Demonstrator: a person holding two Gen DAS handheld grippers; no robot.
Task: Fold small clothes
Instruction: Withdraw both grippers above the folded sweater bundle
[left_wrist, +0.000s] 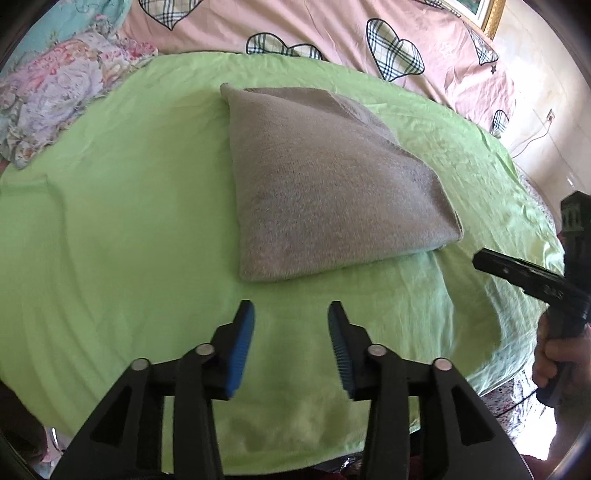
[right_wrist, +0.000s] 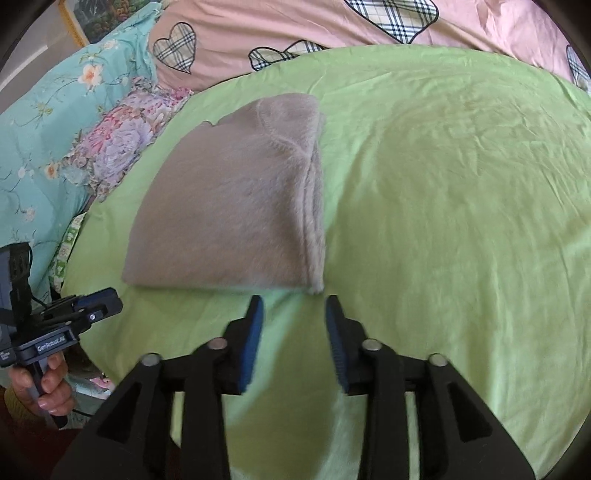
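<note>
The folded grey-beige fuzzy knit garment (left_wrist: 325, 184) lies flat on the light green sheet (left_wrist: 122, 221), forming a compact, roughly square bundle with its layered edges stacked along one side; in the right wrist view the same garment (right_wrist: 229, 206) shows those stacked edges along its right margin and a seam line near its far end. Neither tool touches it. The left gripper (left_wrist: 291, 325) hovers over bare green sheet at the garment's 6 o'clock, its black jaws standing apart with the blue ribbed pads (left_wrist: 242, 350) facing each other and nothing between them. The right gripper (right_wrist: 293, 321) is likewise spread, nothing between its jaws, positioned just off the garment's near right corner, at about 5 o'clock from the bundle. In the left wrist view the right gripper (left_wrist: 532, 277) appears at 3 o'clock, held by a hand (left_wrist: 550, 358) on its black handle. In the right wrist view the left gripper (right_wrist: 74, 317) appears at 8 o'clock, gripped by a hand (right_wrist: 44, 387) whose cuff is yellow. Beyond the green sheet, at 12 o'clock, spreads a pink quilt printed with plaid hearts (left_wrist: 332, 29). At 10 o'clock lie a bunched floral fabric in purple and pink (left_wrist: 62, 92) and a turquoise floral quilt (right_wrist: 55, 122). A gilt picture frame (left_wrist: 491, 14) stands against the far wall.
</note>
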